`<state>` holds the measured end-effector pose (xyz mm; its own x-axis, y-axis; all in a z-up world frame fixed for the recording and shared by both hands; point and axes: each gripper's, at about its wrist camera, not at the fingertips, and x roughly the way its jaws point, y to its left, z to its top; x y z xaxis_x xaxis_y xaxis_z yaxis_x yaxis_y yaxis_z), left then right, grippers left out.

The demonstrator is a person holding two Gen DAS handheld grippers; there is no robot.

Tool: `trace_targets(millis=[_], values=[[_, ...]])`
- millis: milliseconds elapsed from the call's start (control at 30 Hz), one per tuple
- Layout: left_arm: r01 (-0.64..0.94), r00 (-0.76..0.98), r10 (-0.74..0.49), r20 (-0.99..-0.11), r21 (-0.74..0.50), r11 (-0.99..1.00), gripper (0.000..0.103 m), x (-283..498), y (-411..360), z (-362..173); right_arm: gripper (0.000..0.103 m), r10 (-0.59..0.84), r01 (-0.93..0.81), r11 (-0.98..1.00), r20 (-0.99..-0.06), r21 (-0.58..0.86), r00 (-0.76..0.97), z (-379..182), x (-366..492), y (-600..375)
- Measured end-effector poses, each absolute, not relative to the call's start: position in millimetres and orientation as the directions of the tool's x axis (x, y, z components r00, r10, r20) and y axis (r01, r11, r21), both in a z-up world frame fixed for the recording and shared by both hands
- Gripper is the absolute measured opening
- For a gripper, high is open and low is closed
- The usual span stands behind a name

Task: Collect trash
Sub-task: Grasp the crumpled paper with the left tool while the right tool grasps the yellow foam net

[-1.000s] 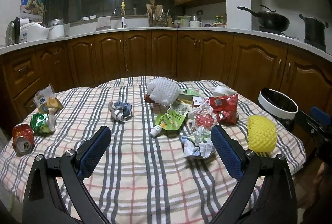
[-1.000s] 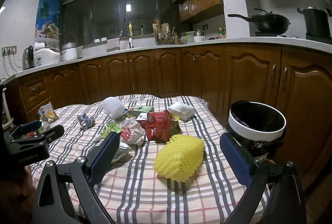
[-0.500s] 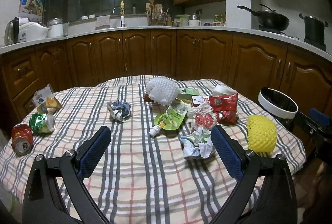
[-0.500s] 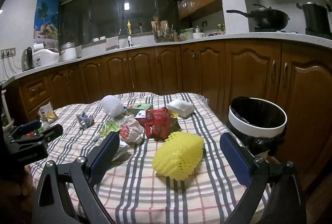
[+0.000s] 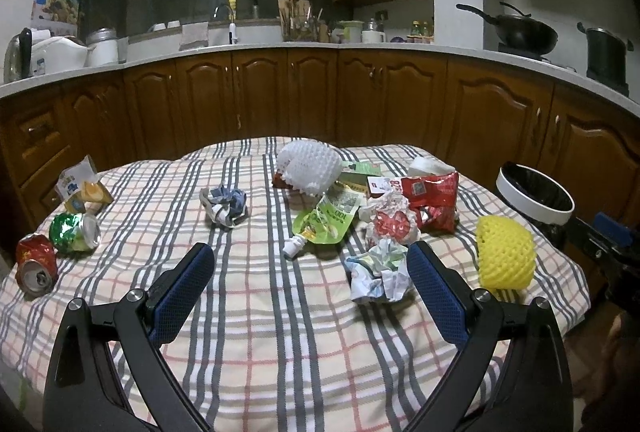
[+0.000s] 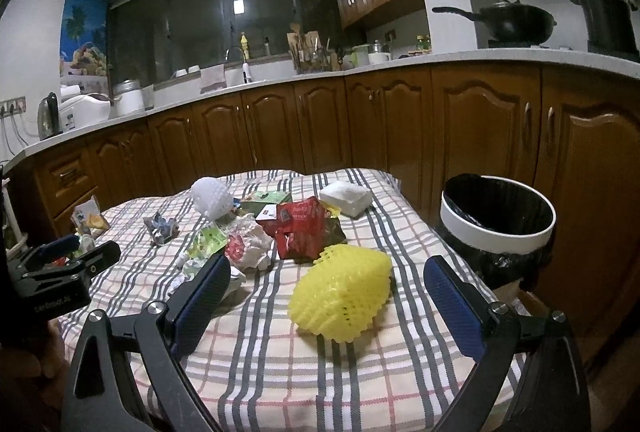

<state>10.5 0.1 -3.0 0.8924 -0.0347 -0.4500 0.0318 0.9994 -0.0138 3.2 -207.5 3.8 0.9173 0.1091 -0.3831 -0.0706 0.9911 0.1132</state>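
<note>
Trash lies scattered over a checked tablecloth (image 5: 260, 312). A yellow foam fruit net (image 6: 342, 296) sits near the right edge, just ahead of my open right gripper (image 6: 326, 280), which holds nothing. A white-rimmed bin with a black liner (image 6: 498, 220) stands off the table's right side. My left gripper (image 5: 310, 266) is open and empty above the cloth, with crumpled paper (image 5: 380, 272) beside its right finger. A green pouch (image 5: 326, 218), a red wrapper (image 5: 432, 197), a white foam net (image 5: 308, 167), a blue-white wad (image 5: 224, 203) and two crushed cans (image 5: 74, 232) also lie there.
A small carton (image 5: 82, 187) lies at the table's left edge and a white tissue pack (image 6: 346, 197) at the far right. Brown kitchen cabinets (image 5: 360, 99) curve round behind the table. A wok (image 6: 516, 21) and a pot (image 6: 608, 19) stand on the counter.
My right gripper has edged forward and lower towards the yellow foam net, which looks slightly larger. The left gripper has barely shifted. Both stay open.
</note>
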Motion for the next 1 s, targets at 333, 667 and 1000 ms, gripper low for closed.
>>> trace_targets(millis=[333, 667, 1000], values=[[0.092, 0.863, -0.093, -0.496, -0.027, 0.995, 0.099, 24, -8, -8, 0.098, 0.16, -0.083, 0.979, -0.444, 0.188, 0.882, -7, 20, -217], [0.151, 0.811, -0.152, -0.564, -0.049, 0.987, 0.099, 49, -20, -22, 0.081, 0.189, -0.055, 0.966, -0.544, 0.253, 0.817, -33, 47, -230], [0.238, 0.731, -0.214, -0.648, -0.052, 0.97, 0.071, 78, -41, -47, 0.014, 0.259, -0.085, 0.95, -0.604, 0.301, 0.754, -54, 64, -230]])
